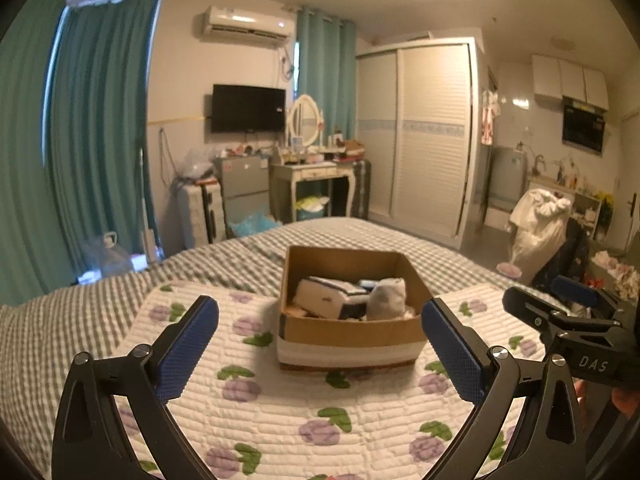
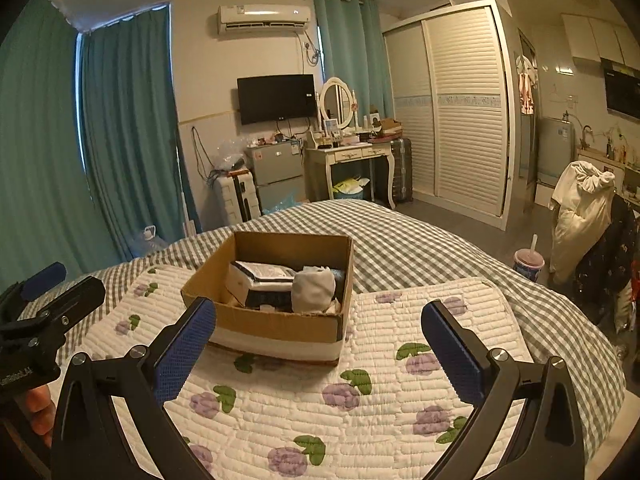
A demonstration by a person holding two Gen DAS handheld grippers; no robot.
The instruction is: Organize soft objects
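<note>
Cardboard forms the open box (image 1: 352,330) that sits on the bed, straight ahead of the left claw (image 1: 320,344) and ahead and slightly left of the right claw (image 2: 319,346). Inside it lie a white-and-navy folded bundle (image 1: 330,298) and, touching its right side, a grey rolled soft piece (image 1: 386,298). Both claws are released, blue pads (image 1: 188,354) spread wide and gripping nothing, hovering above a white quilted mat (image 2: 400,392) printed with purple flowers, on which the box rests. Beneath the mat spreads a grey checked bedcover (image 2: 420,248). Beyond the bed stand a white dressing table (image 2: 352,156), a wall television (image 2: 276,98) and a slatted wardrobe (image 2: 460,108).
</note>
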